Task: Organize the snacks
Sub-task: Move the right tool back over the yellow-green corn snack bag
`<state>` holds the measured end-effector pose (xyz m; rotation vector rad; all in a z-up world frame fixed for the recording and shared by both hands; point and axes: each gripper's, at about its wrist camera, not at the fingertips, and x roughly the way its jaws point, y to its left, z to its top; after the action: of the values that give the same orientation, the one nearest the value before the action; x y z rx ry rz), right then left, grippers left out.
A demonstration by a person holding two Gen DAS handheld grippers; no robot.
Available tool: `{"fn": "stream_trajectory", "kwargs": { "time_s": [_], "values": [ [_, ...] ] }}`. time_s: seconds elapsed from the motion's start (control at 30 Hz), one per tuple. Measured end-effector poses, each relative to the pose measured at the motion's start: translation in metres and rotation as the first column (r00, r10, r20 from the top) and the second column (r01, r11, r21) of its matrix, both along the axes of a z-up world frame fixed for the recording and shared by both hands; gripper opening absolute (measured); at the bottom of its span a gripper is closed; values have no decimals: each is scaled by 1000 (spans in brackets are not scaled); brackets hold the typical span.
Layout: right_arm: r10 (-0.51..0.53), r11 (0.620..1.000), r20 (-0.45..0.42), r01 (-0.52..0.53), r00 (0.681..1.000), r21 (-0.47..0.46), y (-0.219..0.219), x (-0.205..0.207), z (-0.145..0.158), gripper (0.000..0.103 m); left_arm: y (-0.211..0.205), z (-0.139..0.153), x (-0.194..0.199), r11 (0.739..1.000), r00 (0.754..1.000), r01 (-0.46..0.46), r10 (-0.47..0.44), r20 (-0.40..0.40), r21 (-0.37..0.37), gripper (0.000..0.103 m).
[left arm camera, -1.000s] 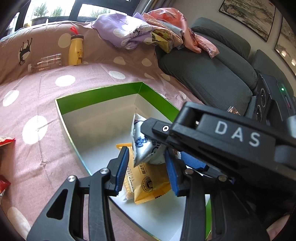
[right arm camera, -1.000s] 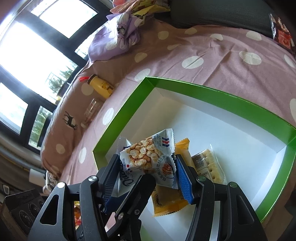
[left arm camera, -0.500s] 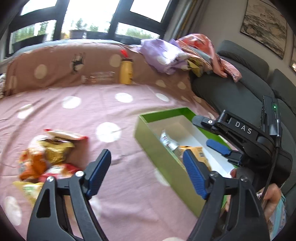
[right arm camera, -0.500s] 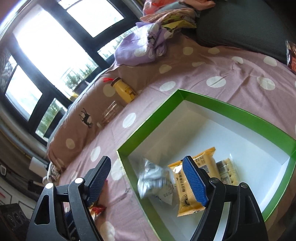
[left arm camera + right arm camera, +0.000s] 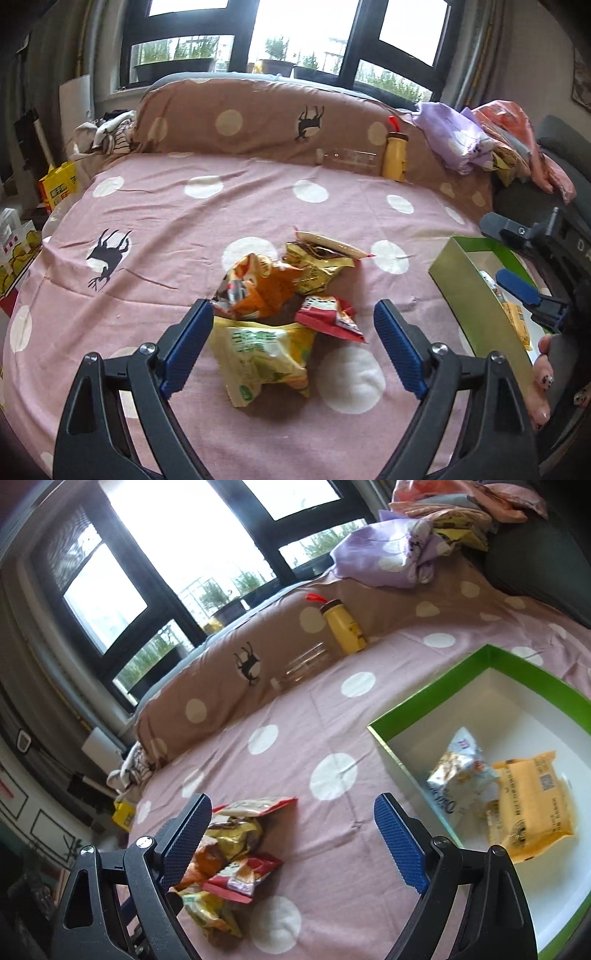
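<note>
Pink polka-dot bedspread point(image 5: 229, 206), brown bolster point(image 5: 258, 122), dark-framed windows point(image 5: 306, 37)

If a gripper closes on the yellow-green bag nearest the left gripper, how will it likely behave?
The yellow-green bag looks puffed and creased, so it probably crushes and crackles rather than staying stiff. It seems light for its size. Its glossy film may slip between the pads, and it partly underlies the orange bag, which could shift.

You've got blown-out daylight from the windows point(image 5: 207, 550), soft shadows on the bed point(image 5: 221, 206), heavy fisheye vignetting, slight motion blur.
</note>
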<state>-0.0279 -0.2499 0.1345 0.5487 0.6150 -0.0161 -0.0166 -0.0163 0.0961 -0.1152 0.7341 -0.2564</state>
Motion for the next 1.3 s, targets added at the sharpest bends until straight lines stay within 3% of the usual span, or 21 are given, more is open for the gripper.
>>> {"fn": "stream_trajectory", "kwargs": {
  "time_s": [0.23,0.4,0.8,1.3],
  "values": [
    [64,995,-33,-67,997,-80,38,11,-8,90,29,-10,9,997,996,-71,70,-58,-14,89],
    [121,990,-62,-125,991,-60,50,16,-16,90,35,-17,14,995,988,-97,94,-122,-17,89],
    [182,979,-144,-192,973,-62,71,25,-32,90,39,-26,18,993,977,-118,118,-177,7,89],
    [176,981,-225,-190,958,-41,68,31,-44,90,32,-33,21,992,973,-116,122,-198,44,89]
  ]
}}
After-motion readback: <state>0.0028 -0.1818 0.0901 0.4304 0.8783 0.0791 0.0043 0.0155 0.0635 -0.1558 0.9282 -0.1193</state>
